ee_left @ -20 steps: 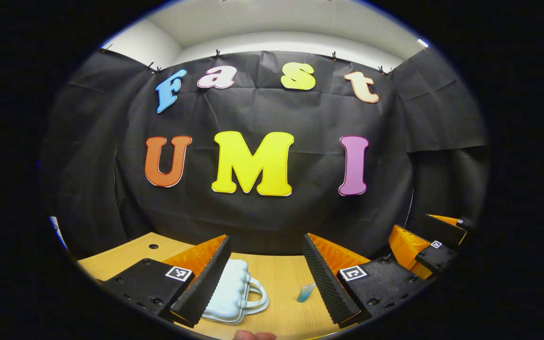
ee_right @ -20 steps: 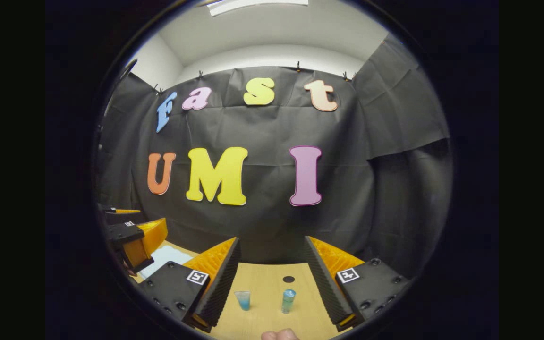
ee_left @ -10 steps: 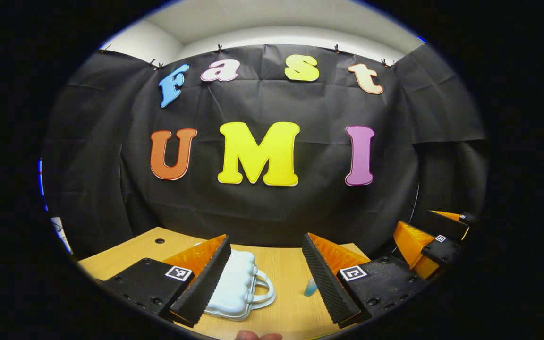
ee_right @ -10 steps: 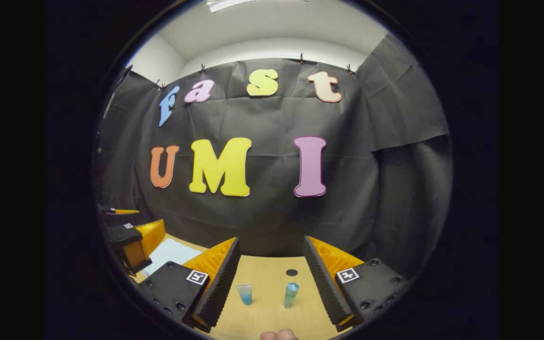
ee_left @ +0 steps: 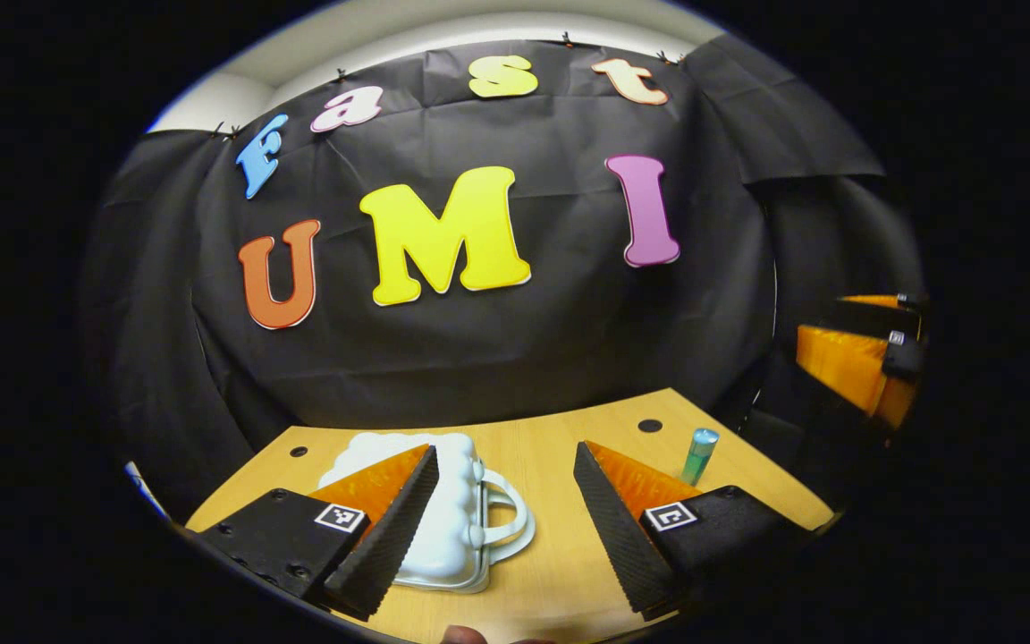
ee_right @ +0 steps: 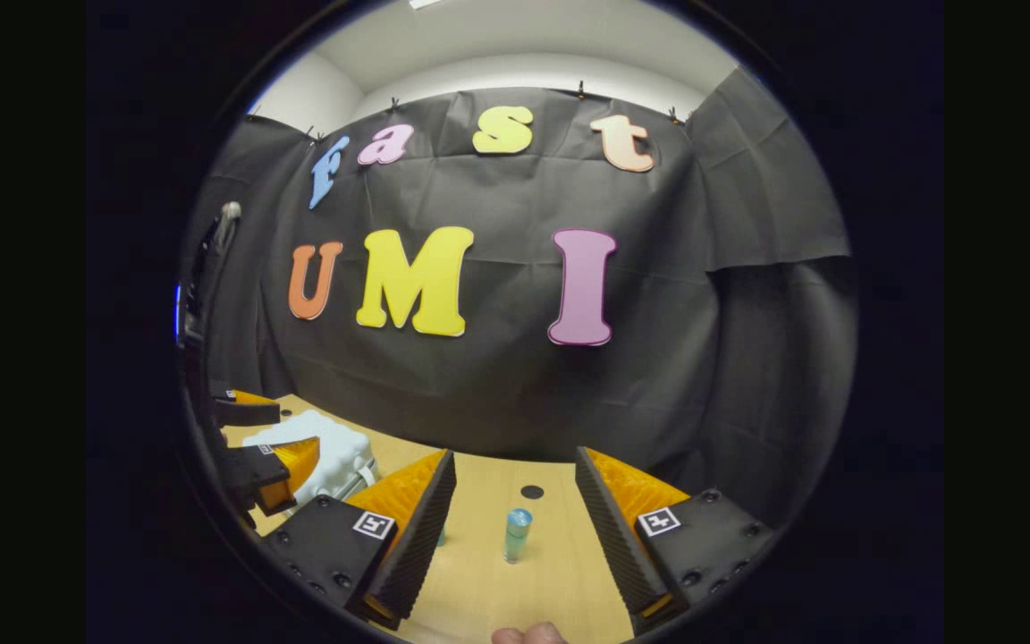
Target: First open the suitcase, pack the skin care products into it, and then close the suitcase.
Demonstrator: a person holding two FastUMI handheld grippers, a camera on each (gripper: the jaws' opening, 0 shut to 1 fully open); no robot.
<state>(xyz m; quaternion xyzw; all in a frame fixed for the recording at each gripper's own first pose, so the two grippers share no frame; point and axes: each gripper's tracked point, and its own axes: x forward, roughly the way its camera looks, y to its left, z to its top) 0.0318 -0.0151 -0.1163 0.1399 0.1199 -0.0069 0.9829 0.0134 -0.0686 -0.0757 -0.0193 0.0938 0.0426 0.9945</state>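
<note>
Left gripper view: a light wooden table point(ee_left: 551, 572) before the black cloth wall, with two small dark round holes in its top toward the far edge. Left gripper point(ee_left: 502, 519), black bodies with orange wedge fingers and ridged black pads, jaws spread wide and holding nothing. White suitcase point(ee_left: 452, 528), small, ribbed and hard-shelled, lying flat and closed on the table, its loop handle turned toward the gap between the fingers; the left finger crosses in front of its near side, and whether they touch cannot be told. Teal bottle point(ee_left: 699, 454), a slim upright skin care container with a rounded cap, standing on the table past the right finger, near the far right corner and well apart from the suitcase. Right gripper point(ee_left: 864, 358), seen farther off at the right margin, orange and black. Right gripper view: the same table point(ee_right: 488, 581); the right gripper point(ee_right: 515, 528), jaws likewise wide apart and empty. The teal bottle point(ee_right: 517, 534) stands upright between the two fingers, farther along the table, touching neither. A second small bluish item shows as a sliver just beside the left finger pad, too hidden to name. The suitcase point(ee_right: 323, 452) lies at the left, closed, with the left gripper point(ee_right: 265, 447) held over it. A fingertip point(ee_right: 528, 634) at the bottom edge.
</note>
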